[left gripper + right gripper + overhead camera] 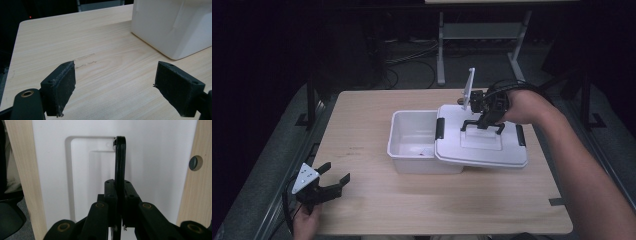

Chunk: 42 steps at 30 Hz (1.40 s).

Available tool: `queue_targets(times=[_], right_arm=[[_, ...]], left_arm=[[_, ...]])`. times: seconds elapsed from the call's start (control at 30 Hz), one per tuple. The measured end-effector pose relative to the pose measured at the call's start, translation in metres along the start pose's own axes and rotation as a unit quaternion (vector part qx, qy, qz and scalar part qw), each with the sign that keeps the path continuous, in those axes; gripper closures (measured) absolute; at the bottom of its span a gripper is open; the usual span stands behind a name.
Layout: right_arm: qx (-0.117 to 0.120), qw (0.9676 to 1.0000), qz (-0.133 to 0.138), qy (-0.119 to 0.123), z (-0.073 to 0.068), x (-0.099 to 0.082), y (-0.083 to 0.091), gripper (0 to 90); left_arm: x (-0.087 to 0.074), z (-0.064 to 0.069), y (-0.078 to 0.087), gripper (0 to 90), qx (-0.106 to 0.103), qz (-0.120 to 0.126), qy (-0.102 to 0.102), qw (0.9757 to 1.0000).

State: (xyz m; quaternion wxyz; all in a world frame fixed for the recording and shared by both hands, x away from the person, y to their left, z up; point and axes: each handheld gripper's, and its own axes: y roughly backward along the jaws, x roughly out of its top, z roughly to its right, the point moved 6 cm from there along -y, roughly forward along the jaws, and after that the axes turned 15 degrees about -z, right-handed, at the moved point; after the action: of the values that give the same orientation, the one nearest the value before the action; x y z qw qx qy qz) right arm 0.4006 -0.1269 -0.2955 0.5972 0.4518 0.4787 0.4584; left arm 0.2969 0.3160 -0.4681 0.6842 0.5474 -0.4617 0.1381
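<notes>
Sliding the lid across the box by its handle

Working over a pale wooden bench [377, 210], with a white plastic box [412, 145] near its middle and a white lid [482, 145] lying askew on top — covering the box's right part, overhanging to the right, leaving the left part open. Judged as the mid-step of shifting the lid, whether to seat or to remove it cannot be told. Gripped by the right gripper [482, 122], jaws clamped together on the black handle [120, 165] raised upright from the lid's recess. Parked low at the bench's near left corner, the left gripper [115, 87] — jaws wide apart, nothing between, box wall just ahead. Next move, as a guess: keep the handle pinched, guide the lid level, line its black latches [440, 128] up with the box rim or clear it fully, avoiding a snag that tips the box.
</notes>
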Motion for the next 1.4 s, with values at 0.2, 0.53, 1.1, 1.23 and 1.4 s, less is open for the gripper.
queue_targets(times=[0.2,0.53,1.1,1.23,1.4], right_arm=[[-0.001,1.0000,-0.001,0.009,0.002,0.013,0.002,84.0],[0.001,0.9998,0.000,0.020,0.005,0.036,0.004,84.0],[0.001,0.9991,-0.003,0.041,0.007,0.073,0.008,84.0],[0.000,0.9989,-0.004,0.046,0.007,0.082,0.008,84.0],[-0.001,0.9987,-0.003,0.051,0.007,0.093,0.009,84.0]], left_arm=[[0.000,-0.001,0.000,16.3,0.000,0.000,0.000,1.0000],[-0.001,-0.001,0.000,16.3,0.001,-0.002,0.002,1.0000],[-0.001,-0.002,0.002,16.3,0.003,0.003,0.005,1.0000],[-0.001,-0.002,0.001,16.3,0.002,0.002,0.005,1.0000],[-0.001,-0.003,0.002,16.3,0.003,0.003,0.005,1.0000]])
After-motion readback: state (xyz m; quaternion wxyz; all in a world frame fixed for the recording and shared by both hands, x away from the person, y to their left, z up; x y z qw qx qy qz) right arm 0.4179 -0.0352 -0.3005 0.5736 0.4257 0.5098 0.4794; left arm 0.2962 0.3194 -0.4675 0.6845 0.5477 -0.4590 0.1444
